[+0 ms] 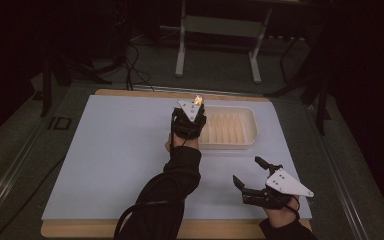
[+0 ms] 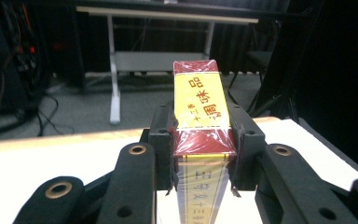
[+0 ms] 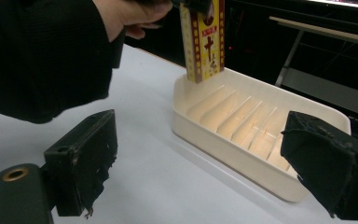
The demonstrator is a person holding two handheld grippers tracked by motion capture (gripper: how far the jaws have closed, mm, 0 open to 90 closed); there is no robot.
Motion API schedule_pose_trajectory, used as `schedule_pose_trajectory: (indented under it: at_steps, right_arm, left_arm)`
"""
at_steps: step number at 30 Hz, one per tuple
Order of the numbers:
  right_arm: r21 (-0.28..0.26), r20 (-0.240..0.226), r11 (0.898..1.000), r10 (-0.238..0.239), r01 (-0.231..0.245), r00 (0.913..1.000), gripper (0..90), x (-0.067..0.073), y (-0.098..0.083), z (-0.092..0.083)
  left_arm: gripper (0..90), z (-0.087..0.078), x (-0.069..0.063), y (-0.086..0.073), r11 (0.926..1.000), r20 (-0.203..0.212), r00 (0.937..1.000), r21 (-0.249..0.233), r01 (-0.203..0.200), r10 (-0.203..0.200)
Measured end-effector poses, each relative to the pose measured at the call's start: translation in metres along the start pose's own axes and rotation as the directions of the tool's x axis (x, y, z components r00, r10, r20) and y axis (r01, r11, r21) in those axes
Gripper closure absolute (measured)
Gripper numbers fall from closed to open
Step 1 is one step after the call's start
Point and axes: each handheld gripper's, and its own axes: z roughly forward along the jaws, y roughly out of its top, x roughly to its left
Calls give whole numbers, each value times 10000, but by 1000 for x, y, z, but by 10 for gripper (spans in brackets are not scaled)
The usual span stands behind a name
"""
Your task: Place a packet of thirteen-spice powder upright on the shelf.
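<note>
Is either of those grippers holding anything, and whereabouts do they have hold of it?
The left gripper clamps a red-and-yellow seasoning box by its two long sides, over the cream tray. The right gripper is open, holding nothing.

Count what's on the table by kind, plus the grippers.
Ridged cream tray: 1
Red and yellow box, clamped in the left gripper over the tray's end: 1
Grippers, counting the open right gripper: 2
Total: 4

- My right claw (image 3: pixel 191 163): jaws spread wide, nothing between them.
- Cream ribbed tray (image 3: pixel 242 144) on the white bench (image 3: pixel 144 177).
- Red-and-yellow box (image 3: pixel 204 44), upright at the tray's far end.
- Dark sleeve (image 3: pixel 42 56).
</note>
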Motion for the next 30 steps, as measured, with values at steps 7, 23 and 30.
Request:
schedule_pose_trajectory:
  at_steps: [7,23,30]
  right_arm:
    - [32,-22,10000,-20,20,10000,108,-1,0,-1]
    - [171,-242,9999,-20,24,9997,108,0,-1,1]
    - [247,-289,9997,-12,20,9996,108,0,-2,1]
  left_arm:
    - [689,6,1,-12,9987,-490,9976,-39,-499,497]
    - [687,29,-5,-35,9956,-869,9942,739,-569,633]
    - [686,36,-6,-42,9938,-943,9940,1019,-453,549]
